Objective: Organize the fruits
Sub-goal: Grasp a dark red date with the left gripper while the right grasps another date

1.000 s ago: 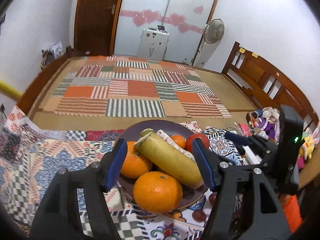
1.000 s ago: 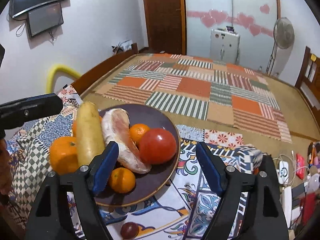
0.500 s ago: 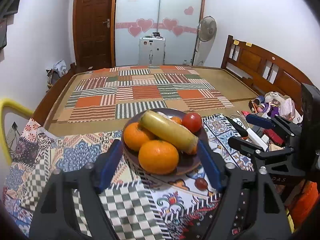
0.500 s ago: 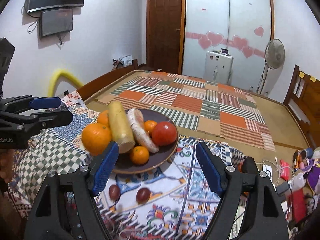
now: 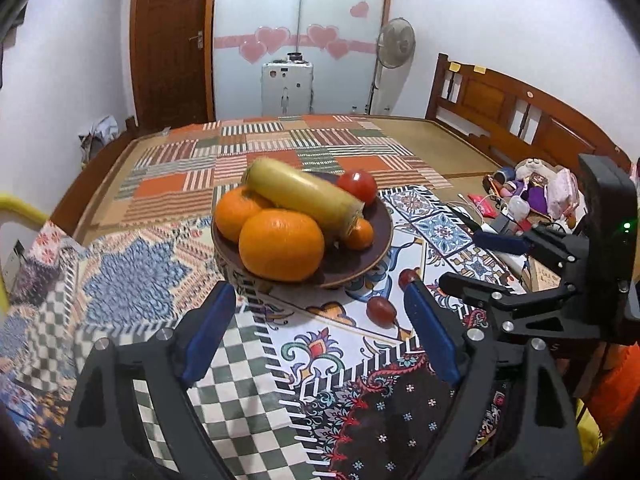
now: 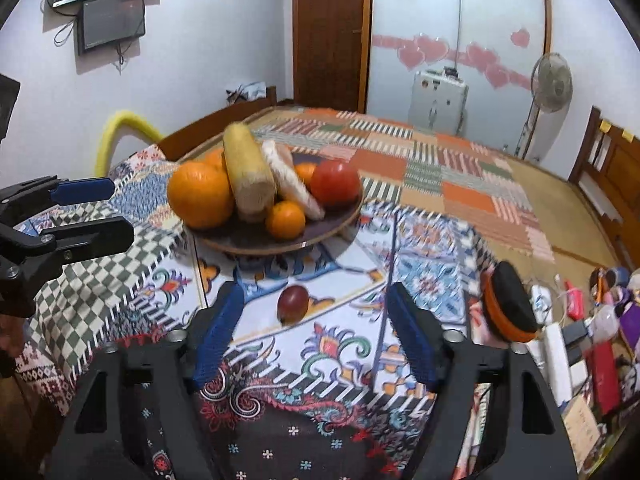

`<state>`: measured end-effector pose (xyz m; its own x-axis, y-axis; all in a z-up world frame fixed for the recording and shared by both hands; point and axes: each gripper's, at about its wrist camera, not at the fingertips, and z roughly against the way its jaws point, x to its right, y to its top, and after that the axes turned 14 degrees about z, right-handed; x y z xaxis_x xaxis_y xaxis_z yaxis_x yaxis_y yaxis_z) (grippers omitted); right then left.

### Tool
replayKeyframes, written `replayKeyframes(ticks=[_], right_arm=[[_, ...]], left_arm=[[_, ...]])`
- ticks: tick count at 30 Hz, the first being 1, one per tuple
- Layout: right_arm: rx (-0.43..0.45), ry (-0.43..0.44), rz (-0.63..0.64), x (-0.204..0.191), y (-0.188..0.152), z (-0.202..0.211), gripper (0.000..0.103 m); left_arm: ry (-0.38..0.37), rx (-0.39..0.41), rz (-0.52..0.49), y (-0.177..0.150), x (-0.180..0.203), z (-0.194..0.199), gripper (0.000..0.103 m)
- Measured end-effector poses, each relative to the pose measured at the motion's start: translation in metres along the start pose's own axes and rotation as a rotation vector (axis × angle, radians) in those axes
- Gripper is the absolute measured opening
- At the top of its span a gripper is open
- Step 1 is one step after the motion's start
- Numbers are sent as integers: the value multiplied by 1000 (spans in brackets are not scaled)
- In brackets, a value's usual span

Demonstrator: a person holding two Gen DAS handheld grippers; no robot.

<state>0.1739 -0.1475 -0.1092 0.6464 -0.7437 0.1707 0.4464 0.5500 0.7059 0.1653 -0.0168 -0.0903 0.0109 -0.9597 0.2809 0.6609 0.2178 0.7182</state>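
A dark plate (image 5: pixel 376 240) on the patterned cloth holds two oranges (image 5: pixel 280 244), a long yellow fruit (image 5: pixel 304 196), a tomato (image 5: pixel 357 186) and a small tangerine (image 5: pixel 360 234). The right wrist view also shows a peeled pale segment (image 6: pixel 292 184) on the plate (image 6: pixel 328 236). Two small dark red fruits (image 5: pixel 380 309) lie on the cloth in front of it. My left gripper (image 5: pixel 316 296) hangs short of the plate, jaws opening, nothing between them. My right gripper (image 6: pixel 316 296) is closing on air, with one dark red fruit (image 6: pixel 293 302) just ahead of its gap, untouched.
A black and orange round object (image 6: pixel 508 304) and a heap of small clutter (image 6: pixel 592 320) sit at the right of the table. Behind the plate lies a bed with a patchwork mat (image 5: pixel 280 152). A yellow tube (image 6: pixel 120 128) curves up at the left.
Both grippers have drawn back from the plate, which now sits farther ahead. The dark red fruits on the cloth came into view. The left jaws widened; the right jaws narrowed.
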Motion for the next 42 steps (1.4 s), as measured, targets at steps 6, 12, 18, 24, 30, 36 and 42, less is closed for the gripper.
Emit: replayKeyframes(ticks=[6, 12, 18, 24, 30, 36, 42], right_arm=[[-56, 54, 17, -1, -2, -24, 45], [-93, 70, 46, -4, -4, -38, 34], [-92, 97, 49, -1, -2, -40, 19], [-64, 88, 29, 3, -9, -25, 18], [-32, 60, 6, 10, -14, -6, 18], [-10, 46, -5, 17, -15, 3, 18], [1, 42, -6, 20, -15, 3, 18]], left_arm=[[13, -49, -6, -9, -7, -20, 82], [-2, -117, -22, -15, -9, -36, 67], [-25, -152, -32, -18, 2, -46, 65], [-43, -178, -53, -19, 18, -54, 61], [-34, -201, -64, -20, 34, -67, 57], [-13, -225, -58, -21, 41, -80, 43], [-21, -242, -42, -20, 38, -83, 39]])
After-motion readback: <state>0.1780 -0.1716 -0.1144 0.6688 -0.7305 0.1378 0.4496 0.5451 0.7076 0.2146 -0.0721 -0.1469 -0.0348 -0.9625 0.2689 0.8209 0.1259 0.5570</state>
